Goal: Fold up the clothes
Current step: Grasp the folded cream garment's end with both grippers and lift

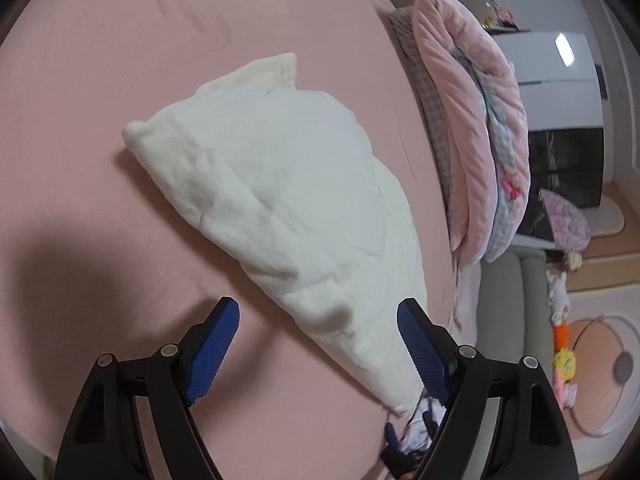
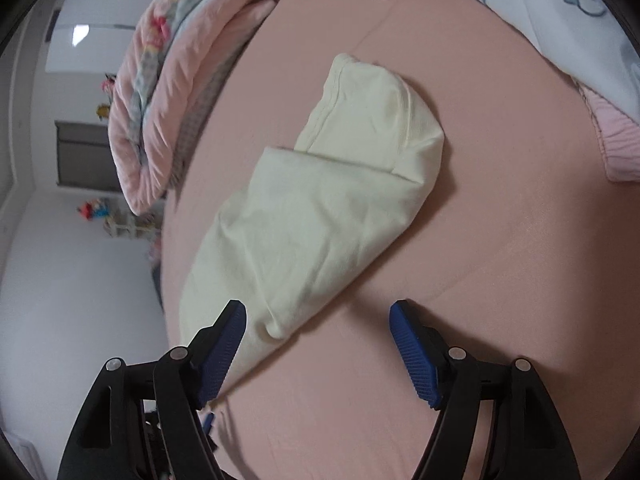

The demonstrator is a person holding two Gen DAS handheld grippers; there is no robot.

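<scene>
- The pink bed (image 1: 100, 80) fills most of both my views.
- A rolled pink quilt (image 1: 472, 120) lies along the bed's edge, at two o'clock in my left view and ten o'clock in my right.
- The cream garment (image 2: 320, 208), folded into a long bundle, lies at the centre of the bed, its near end reaching toward six o'clock.
- White and blue printed clothes (image 2: 560, 20) sit at one o'clock in my right view.
- My left fingers (image 1: 318, 344) stand wide apart, holding nothing, with the garment's near end between them.
- My right fingers (image 2: 318, 344) stand wide apart, empty, the left one over the garment's near edge.
</scene>
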